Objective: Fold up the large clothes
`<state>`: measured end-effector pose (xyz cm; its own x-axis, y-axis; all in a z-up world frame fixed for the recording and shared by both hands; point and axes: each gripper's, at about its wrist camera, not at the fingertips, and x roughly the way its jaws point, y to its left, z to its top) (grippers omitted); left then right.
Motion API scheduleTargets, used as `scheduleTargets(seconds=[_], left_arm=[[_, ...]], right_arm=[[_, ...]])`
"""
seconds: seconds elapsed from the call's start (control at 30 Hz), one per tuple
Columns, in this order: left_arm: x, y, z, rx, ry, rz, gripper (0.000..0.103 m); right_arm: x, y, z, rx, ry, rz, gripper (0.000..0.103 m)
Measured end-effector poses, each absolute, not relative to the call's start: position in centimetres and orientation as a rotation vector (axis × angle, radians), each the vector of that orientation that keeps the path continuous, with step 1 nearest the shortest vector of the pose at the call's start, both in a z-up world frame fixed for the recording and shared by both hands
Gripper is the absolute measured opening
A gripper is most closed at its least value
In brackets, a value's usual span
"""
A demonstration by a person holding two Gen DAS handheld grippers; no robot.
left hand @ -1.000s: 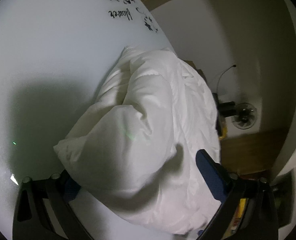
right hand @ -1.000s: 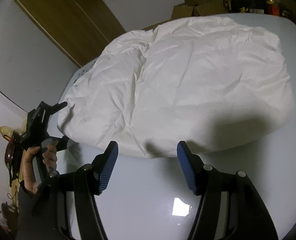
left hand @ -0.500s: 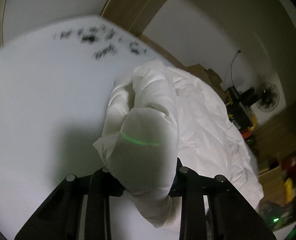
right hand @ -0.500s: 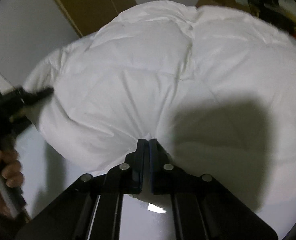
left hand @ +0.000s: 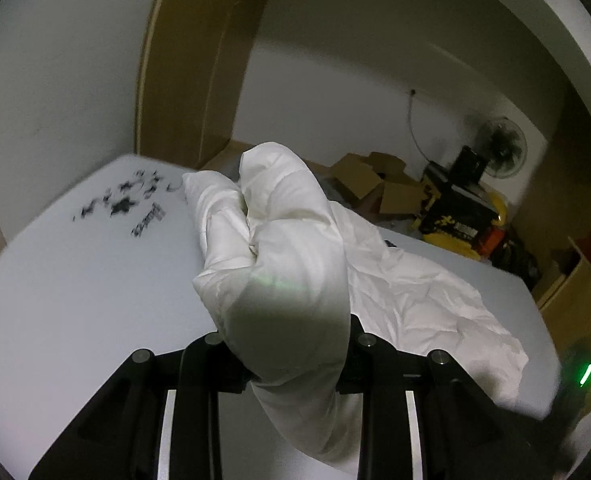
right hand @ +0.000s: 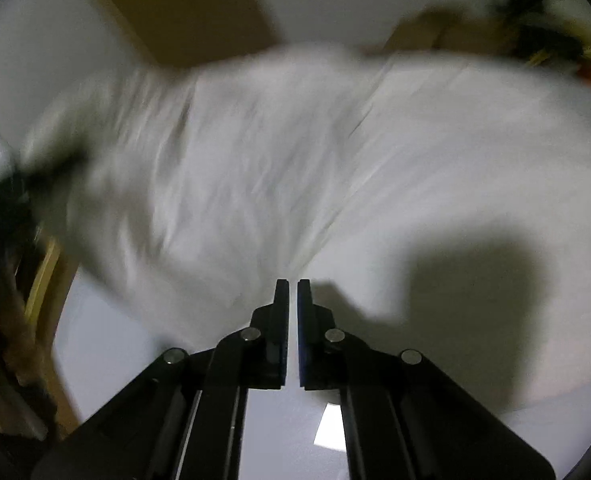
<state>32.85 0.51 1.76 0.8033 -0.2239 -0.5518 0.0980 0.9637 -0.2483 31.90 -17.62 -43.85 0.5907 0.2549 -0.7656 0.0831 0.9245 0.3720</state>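
A large white puffy garment [left hand: 407, 288] lies on a white table [left hand: 79, 288]. My left gripper [left hand: 291, 344] is shut on a bunched corner of it [left hand: 291, 264] and holds that corner raised above the table. In the blurred right wrist view the garment [right hand: 255, 160] fills the middle. My right gripper [right hand: 292, 284] is shut at the garment's near edge; whether cloth is pinched between the pads is not clear. The left gripper shows as a dark blur [right hand: 3, 208] at the far left.
Black floral print and lettering [left hand: 131, 208] mark the table's far left part. Beyond the table are cardboard boxes [left hand: 375, 184], a yellow and black case [left hand: 455, 216], a fan [left hand: 501, 148] and a wooden door [left hand: 199, 64]. A box [left hand: 583, 300] stands at right.
Both grippers closed from open. My left gripper lifted the bunched corner up off the table. My right gripper closed at the near edge and is moving, blurring its view.
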Motion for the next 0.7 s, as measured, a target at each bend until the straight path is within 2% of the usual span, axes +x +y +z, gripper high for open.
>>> scheduleTargets(seconds=[0.13, 0.27, 0.33, 0.43, 0.53, 0.7], left_arm=[[31.9, -2.9, 3.6, -0.141, 0.593, -0.189, 0.029], [31.0, -6.3, 5.3, -0.079, 0.579, -0.161, 0.029], [30.4, -8.3, 6.0, -0.053, 0.578, -0.168, 0.029], [29.1, -12.7, 6.9, 0.013, 0.562, -0.203, 0.029], [27.6, -18.1, 7.1, 0.084, 0.546, -0.258, 0.029], [25.2, -28.9, 3.7, 0.24, 0.56, -0.375, 0.029]], right_arm=[[34.0, -27.3, -48.9, 0.587, 0.951, -0.122, 0.006], [36.0, -27.5, -58.0, 0.607, 1.011, -0.123, 0.0], [36.2, -27.1, -58.8, 0.611, 1.017, -0.085, 0.001], [34.5, -29.9, -59.6, 0.838, 0.928, -0.011, 0.001], [31.6, -32.1, -59.2, 0.819, 0.836, -0.061, 0.004], [26.8, -36.9, -61.9, 0.901, 0.794, -0.1, 0.005]])
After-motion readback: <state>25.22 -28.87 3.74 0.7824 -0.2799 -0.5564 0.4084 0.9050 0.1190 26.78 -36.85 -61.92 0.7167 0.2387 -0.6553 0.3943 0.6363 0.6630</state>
